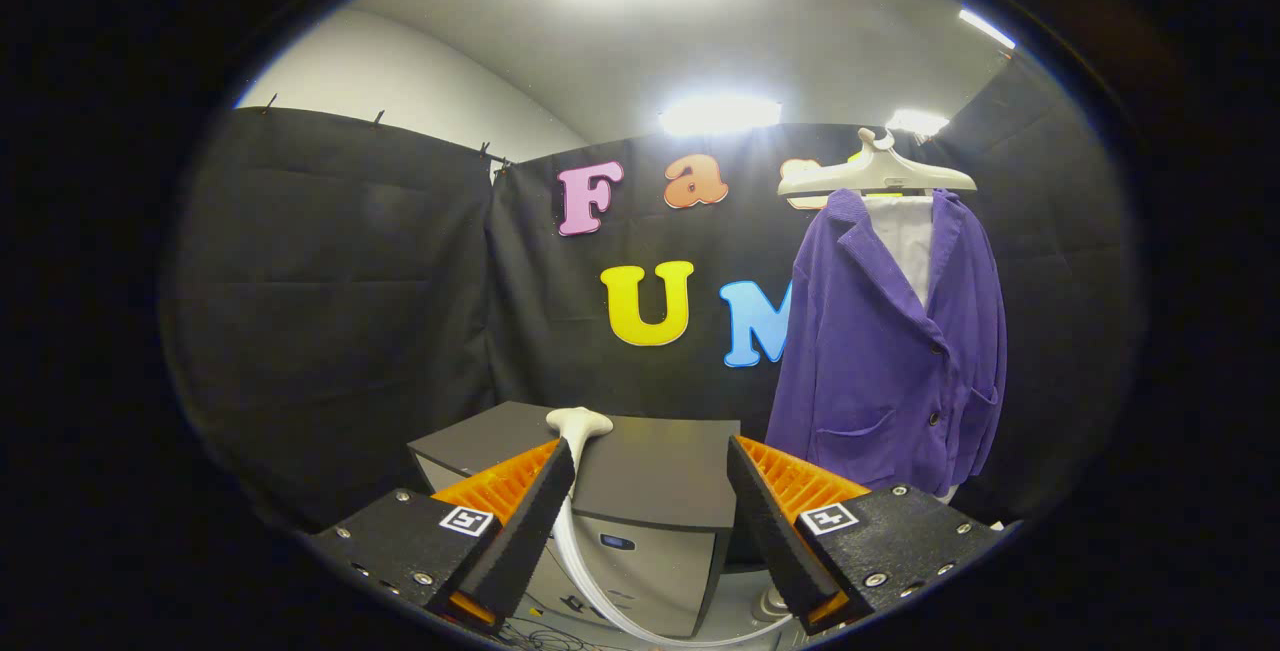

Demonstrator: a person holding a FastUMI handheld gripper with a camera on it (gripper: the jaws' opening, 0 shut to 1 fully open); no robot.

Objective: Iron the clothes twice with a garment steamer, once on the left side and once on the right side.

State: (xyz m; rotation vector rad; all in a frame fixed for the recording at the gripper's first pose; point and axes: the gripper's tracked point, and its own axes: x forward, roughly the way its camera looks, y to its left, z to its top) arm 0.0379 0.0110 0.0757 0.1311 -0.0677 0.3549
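Your jaws (650,491) stand wide apart at the bottom of the frame with nothing held between them. Just ahead of them, at lower centre, sits a grey box-shaped unit (650,476), and the pale steamer head (578,422) rests on its top near your left finger, its white hose (585,571) curving down the unit's front. The purple jacket (885,351) hangs at the right of the frame, beyond your right finger, on a pale hanger (875,174) against the black cloth wall (330,311), with a white garment (905,236) showing at its open collar.
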